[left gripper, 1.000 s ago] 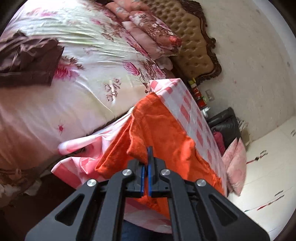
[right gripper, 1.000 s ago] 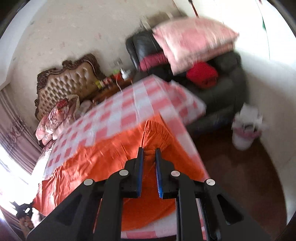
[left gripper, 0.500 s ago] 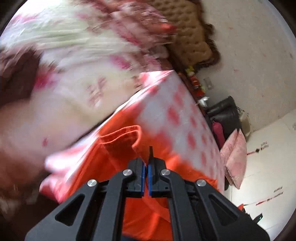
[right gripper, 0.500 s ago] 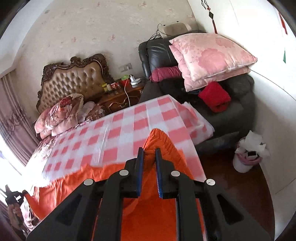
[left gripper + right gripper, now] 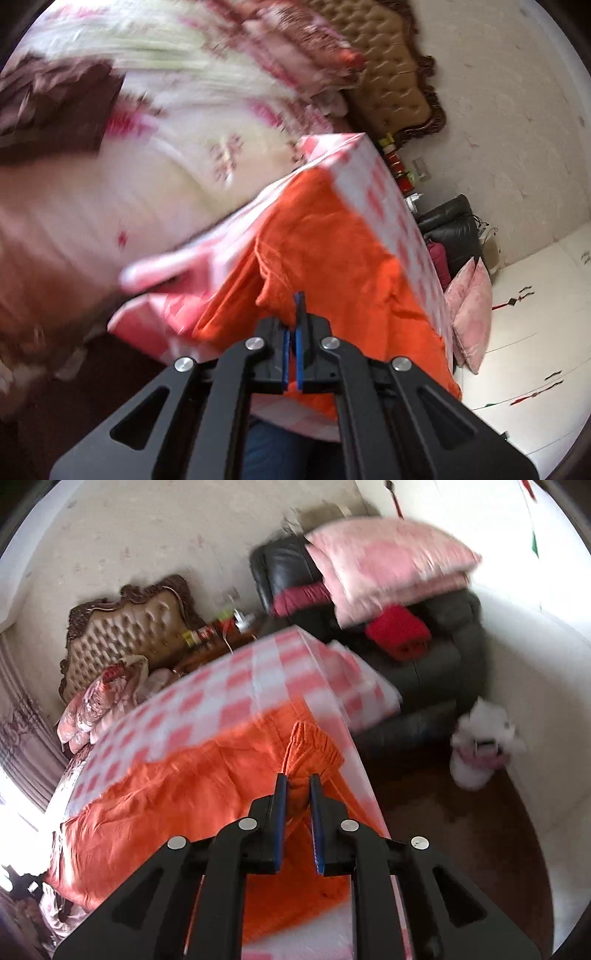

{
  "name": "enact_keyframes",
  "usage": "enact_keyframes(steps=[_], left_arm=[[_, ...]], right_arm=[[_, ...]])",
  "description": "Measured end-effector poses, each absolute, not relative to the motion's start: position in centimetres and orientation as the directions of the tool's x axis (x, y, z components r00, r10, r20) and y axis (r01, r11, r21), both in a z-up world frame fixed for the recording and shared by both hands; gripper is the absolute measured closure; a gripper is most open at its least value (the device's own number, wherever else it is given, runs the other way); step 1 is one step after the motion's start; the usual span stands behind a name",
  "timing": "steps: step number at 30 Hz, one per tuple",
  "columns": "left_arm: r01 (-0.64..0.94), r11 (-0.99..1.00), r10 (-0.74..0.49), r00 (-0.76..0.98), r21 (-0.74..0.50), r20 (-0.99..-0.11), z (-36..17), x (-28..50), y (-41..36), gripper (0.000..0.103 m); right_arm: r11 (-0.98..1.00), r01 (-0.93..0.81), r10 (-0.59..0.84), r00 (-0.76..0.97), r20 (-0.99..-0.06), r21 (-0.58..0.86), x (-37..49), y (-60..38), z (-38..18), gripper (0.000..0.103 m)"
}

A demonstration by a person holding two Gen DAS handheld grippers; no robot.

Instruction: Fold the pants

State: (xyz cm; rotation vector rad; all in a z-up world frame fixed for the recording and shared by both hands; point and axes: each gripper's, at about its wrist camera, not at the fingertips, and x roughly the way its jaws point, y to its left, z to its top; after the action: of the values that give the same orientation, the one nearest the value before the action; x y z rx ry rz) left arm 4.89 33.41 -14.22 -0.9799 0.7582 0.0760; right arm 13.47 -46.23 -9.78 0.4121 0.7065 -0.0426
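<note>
Orange pants (image 5: 332,258) lie spread on a table under a pink-and-white checked cloth (image 5: 391,206). My left gripper (image 5: 295,314) is shut on a bunched edge of the pants at one end, the cloth pinched between its blue pads. In the right wrist view the same pants (image 5: 177,797) stretch leftward across the checked cloth (image 5: 229,686). There my right gripper (image 5: 297,788) is shut on the gathered elastic waistband (image 5: 310,749) near the table's right edge, with a fold of fabric filling the narrow gap between its fingers.
A bed with a floral cover (image 5: 129,166) and a dark brown garment (image 5: 51,107) lies beyond the table. A tufted headboard (image 5: 140,624), a black armchair (image 5: 424,653) piled with pink pillows (image 5: 388,561), and a white bin (image 5: 480,753) on the dark floor stand behind.
Both grippers, still shut on the pants, came back down toward the table after lifting the ends. The views are blurred by motion. The pants lie flatter and more spread out.
</note>
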Motion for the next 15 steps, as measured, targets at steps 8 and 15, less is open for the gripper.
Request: enact_keyframes(steps=[8,15], left_arm=[[-0.343,0.592,-0.265,0.772,-0.73,-0.577,-13.5,4.4,33.5,0.102],[-0.353,0.586,-0.265,0.767,-0.729,-0.585,-13.3,3.7,33.4,0.101]], right_arm=[[0.925,0.197,0.07,0.754,-0.653,0.326,12.9,-46.0,-11.4,0.09],[0.936,0.224,0.025,0.727,-0.686,0.271,12.6,-45.3,-12.2,0.089]])
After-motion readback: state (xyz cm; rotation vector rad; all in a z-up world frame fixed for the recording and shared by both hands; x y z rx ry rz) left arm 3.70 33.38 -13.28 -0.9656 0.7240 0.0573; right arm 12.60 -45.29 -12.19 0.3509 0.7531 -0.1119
